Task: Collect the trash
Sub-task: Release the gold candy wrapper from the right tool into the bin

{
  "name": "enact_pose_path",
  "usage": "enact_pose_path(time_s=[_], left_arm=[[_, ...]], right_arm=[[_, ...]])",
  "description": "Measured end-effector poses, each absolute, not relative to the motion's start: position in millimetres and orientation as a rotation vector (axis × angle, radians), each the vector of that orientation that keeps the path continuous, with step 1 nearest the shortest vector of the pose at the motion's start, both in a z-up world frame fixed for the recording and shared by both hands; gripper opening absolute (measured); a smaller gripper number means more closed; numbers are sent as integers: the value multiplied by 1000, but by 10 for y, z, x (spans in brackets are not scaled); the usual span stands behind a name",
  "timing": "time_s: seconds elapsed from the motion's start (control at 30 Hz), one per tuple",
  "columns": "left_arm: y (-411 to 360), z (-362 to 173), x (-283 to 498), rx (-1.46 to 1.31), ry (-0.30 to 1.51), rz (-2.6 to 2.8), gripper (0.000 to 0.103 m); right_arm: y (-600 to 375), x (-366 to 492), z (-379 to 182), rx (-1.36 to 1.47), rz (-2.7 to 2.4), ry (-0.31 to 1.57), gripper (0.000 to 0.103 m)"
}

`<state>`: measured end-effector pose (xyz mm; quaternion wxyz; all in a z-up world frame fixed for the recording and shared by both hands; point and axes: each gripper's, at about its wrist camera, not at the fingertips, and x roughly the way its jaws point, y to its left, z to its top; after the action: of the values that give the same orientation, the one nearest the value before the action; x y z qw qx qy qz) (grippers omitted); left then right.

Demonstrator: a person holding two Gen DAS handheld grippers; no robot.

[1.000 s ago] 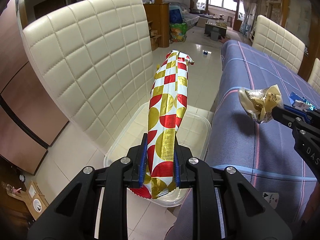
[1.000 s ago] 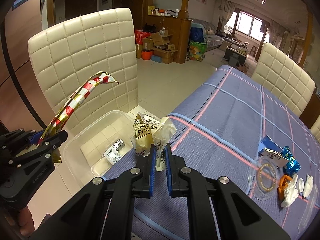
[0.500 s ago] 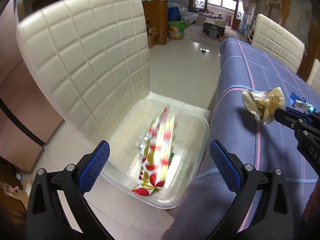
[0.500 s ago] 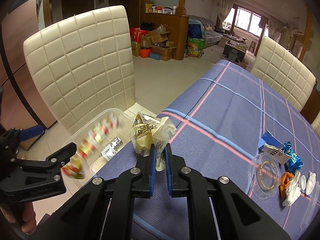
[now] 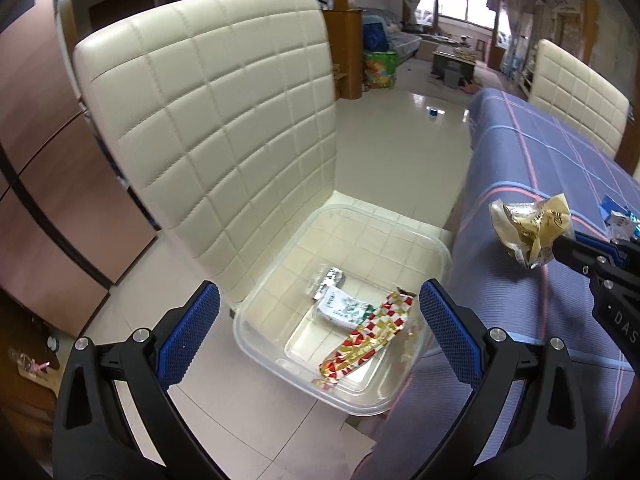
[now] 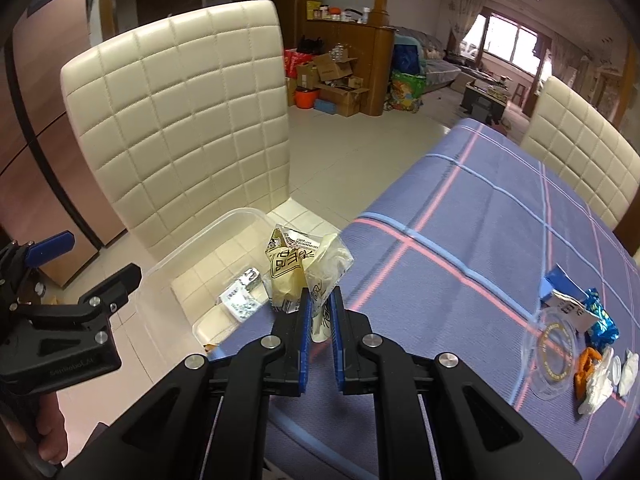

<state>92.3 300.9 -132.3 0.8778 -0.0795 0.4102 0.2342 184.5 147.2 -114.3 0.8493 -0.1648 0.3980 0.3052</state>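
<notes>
Holding wrapper [image 6: 308, 276] in right gripper [image 6: 320, 316], over tabletop [image 6: 480, 224] edge beside bin [image 5: 280, 336]. Left gripper [image 5: 316, 320] spread, empty, above bin. I risk letting go early: wrapper misses, lands on floor.

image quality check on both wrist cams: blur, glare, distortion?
Left wrist: sharp, no motion blur; the red-and-gold wrapper in the clear bin reads cleanly; window blown out, glare patch on the floor tiles; strong fisheye bend, dark corner vignette. Right wrist: sharp too; the crumpled yellow wrapper in the right gripper is legible; window overexposed, tablecloth lines bowed.
</notes>
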Motion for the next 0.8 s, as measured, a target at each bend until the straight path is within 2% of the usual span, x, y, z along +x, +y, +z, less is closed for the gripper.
enact_pose_path(time_s=[0.27,0.3,0.37,0.43,0.57,0.8], left_arm=[[3213,-1303,742,-197,851,544,99],[3237,-1302,720,-203,851,549,99],[3265,-1300,693,-216,851,545,99],[3272,-1297,680,-224,850,538,99],[3271,-1297,673,-226,849,535,99],[3193,-1248,698,-214,841,518,99]], right_arm=[[1799,1767,-1205,-381,715,875,11],[1830,1772,-1214,-388,714,886,13],[1901,1765,-1244,-448,637,881,28],[1903,1718,-1225,-474,594,826,50],[1850,1663,-1167,-480,585,761,52],[1761,1706,-1158,-457,590,795,52]])
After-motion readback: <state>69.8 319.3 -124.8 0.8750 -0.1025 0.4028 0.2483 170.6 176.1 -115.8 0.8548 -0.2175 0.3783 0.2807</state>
